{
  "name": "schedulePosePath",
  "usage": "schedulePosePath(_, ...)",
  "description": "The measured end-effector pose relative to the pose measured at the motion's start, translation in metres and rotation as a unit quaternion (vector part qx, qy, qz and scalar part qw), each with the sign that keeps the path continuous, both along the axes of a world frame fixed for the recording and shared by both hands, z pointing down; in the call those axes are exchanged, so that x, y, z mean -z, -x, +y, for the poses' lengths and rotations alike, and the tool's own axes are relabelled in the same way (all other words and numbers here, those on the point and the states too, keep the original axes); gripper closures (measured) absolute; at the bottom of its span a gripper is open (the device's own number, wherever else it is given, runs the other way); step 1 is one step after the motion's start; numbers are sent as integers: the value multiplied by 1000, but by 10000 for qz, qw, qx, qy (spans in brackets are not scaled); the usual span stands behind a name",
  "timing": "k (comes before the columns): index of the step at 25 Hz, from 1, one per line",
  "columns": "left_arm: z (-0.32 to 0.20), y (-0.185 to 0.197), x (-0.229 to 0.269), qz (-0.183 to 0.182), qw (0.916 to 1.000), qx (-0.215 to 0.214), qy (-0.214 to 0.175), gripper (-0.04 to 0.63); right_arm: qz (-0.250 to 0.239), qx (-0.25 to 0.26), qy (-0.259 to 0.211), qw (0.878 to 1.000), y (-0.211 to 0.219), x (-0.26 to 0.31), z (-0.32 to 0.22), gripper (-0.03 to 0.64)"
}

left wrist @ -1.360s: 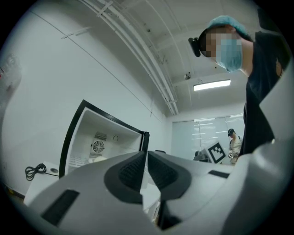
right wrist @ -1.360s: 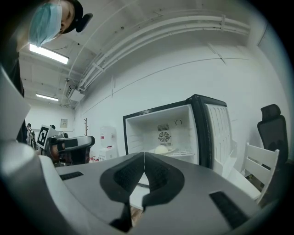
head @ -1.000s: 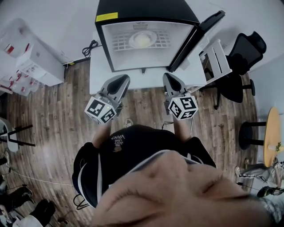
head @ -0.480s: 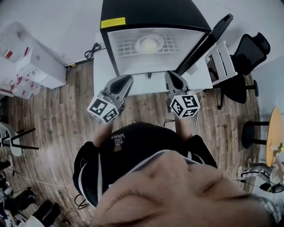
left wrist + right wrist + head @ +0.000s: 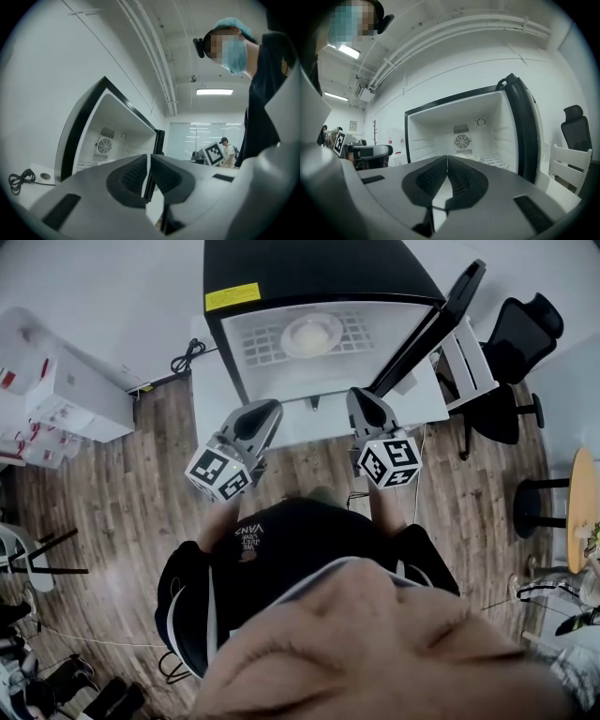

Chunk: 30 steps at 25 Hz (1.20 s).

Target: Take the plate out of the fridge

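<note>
A: Where is the plate [image 5: 312, 334]?

B: Inside the fridge [image 5: 309, 268], lying flat at the middle of the wire shelf [image 5: 255, 337], and clear of the shelf's edges as far as the head view shows. Nothing touches it. The door [image 5: 441, 310] is swung wide to the right, so the opening is free.

A: And the tools?

B: Both are outside, just in front of the opening, above the front edge of the white tabletop [image 5: 211, 395] that carries the fridge. The left tool [image 5: 255, 418] has its jaws pressed together with nothing between them; its own view shows them meeting. The right tool [image 5: 367, 409] is the same: jaws together, empty, aimed about level into the fridge.

A: So which step is this?

B: It looks like the approach. The door is open, the plate is not yet reached, and nothing has been lifted.

A: What does the next move call for?

B: Probably one tool has to spread its jaws before going in, since pressed together they cannot take a rim. Then it should go in level over the shelf's front edge and pinch the plate's near rim. A shallow plate on wire leaves little room beneath, so the lower jaw may need to slide between rim and shelf. The other tool could steady the far side, though that is a guess.
</note>
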<state>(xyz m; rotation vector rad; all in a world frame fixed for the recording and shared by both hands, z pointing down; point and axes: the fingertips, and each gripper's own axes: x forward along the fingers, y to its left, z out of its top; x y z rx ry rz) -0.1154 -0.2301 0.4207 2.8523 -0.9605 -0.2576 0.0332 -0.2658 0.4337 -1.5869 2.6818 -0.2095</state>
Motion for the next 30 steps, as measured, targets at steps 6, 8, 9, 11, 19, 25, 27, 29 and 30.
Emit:
schedulePosePath(6, -12, -5, -1, 63, 9999, 41, 91, 561, 27, 23, -26, 10000, -5, 4, -11, 606)
schedulePosePath(8, -16, -8, 0, 75, 9999, 89, 117, 561, 33, 50, -13, 10000, -8, 4, -16, 606)
schedulePosePath(9, -19, -9, 0, 76, 9998, 119, 143, 561, 32, 70, -5, 10000, -9, 5, -19, 606)
schedulePosePath(11, -24, -13, 2, 61, 9997, 159, 168, 561, 45, 128, -7, 9999, -11, 7, -24, 606)
schedulePosePath(19, -49, -25, 3, 81, 9987, 451, 205, 561, 51, 350, -25, 9994, -21, 11, -48, 606)
schedulePosePath(25, -63, -27, 0, 86, 9975, 664, 236, 561, 55, 540, -18, 9985, -24, 9, -63, 606)
schedulePosePath(27, -69, -28, 0, 91, 9970, 735, 220, 561, 61, 595, -9, 9982, -25, 8, -68, 606)
schedulePosePath(29, -73, -28, 0, 105, 9964, 816, 213, 561, 65, 653, -9, 9978, -26, 8, -73, 606)
schedulePosePath(30, -76, -29, 1, 115, 9960, 856, 213, 561, 65, 684, -15, 9976, -27, 9, -75, 606)
